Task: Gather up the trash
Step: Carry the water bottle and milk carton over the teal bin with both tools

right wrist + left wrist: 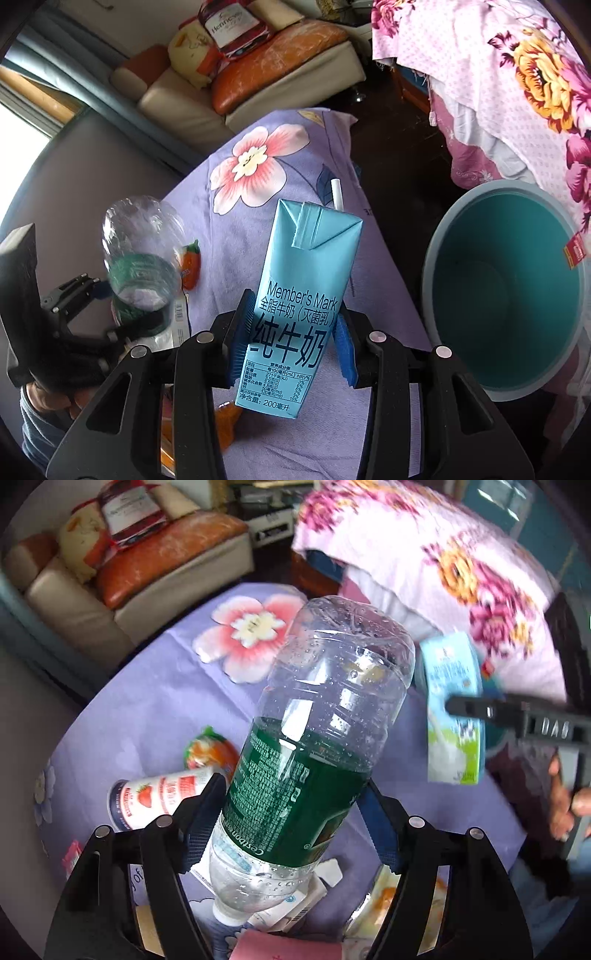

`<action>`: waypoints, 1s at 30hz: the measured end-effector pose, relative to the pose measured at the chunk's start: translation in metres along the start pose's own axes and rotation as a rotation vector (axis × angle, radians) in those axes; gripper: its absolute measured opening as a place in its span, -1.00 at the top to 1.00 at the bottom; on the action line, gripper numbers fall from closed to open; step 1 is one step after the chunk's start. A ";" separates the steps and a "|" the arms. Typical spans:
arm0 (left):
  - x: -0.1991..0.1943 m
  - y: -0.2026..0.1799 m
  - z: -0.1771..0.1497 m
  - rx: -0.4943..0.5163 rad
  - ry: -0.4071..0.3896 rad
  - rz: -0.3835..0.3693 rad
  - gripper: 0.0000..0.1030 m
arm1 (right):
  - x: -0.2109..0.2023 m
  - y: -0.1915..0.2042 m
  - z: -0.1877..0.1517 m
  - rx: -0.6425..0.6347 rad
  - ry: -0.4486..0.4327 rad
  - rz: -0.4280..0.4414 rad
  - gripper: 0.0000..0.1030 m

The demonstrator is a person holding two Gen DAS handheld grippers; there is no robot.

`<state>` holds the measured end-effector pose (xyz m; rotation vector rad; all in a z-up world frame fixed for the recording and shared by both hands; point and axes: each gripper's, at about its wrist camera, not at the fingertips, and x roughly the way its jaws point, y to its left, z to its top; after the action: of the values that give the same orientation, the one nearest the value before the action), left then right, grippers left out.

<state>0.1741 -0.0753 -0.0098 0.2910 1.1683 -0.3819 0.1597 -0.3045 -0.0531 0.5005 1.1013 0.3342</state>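
Note:
My left gripper [295, 805] is shut on a clear plastic bottle [314, 716] with a green label, held cap-down above the purple flowered table [155, 709]. My right gripper [293, 332] is shut on a blue milk carton [299, 295] with a white straw, held upright above the table. The carton [452, 716] and the right gripper also show at the right of the left wrist view. The bottle [140, 258] and left gripper show at the left of the right wrist view. A teal trash bin [506, 288] stands open to the right of the carton, beside the table.
On the table lie a strawberry yogurt bottle [159, 797], an orange snack packet [210, 753], a small white box [295, 904], a pink paper [284, 947] and orange wrappers [225, 424]. A sofa [258, 85] stands beyond the table, a flowered cloth [517, 92] hangs at right.

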 end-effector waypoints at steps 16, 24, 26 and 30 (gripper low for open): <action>0.034 -0.027 -0.016 0.123 0.076 0.104 -0.48 | 0.004 -0.010 -0.012 0.007 0.033 0.003 0.25; 0.047 -0.012 -0.032 0.150 0.120 0.130 -0.78 | 0.007 -0.006 -0.016 -0.006 0.051 -0.011 0.25; 0.048 -0.001 -0.034 0.097 0.109 0.075 -0.69 | 0.007 -0.004 -0.016 -0.009 0.050 -0.017 0.25; 0.039 0.001 -0.032 0.048 0.064 0.038 -0.45 | 0.006 -0.003 -0.016 -0.017 0.042 -0.035 0.25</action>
<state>0.1613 -0.0663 -0.0577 0.3690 1.2156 -0.3697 0.1482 -0.3003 -0.0648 0.4605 1.1456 0.3248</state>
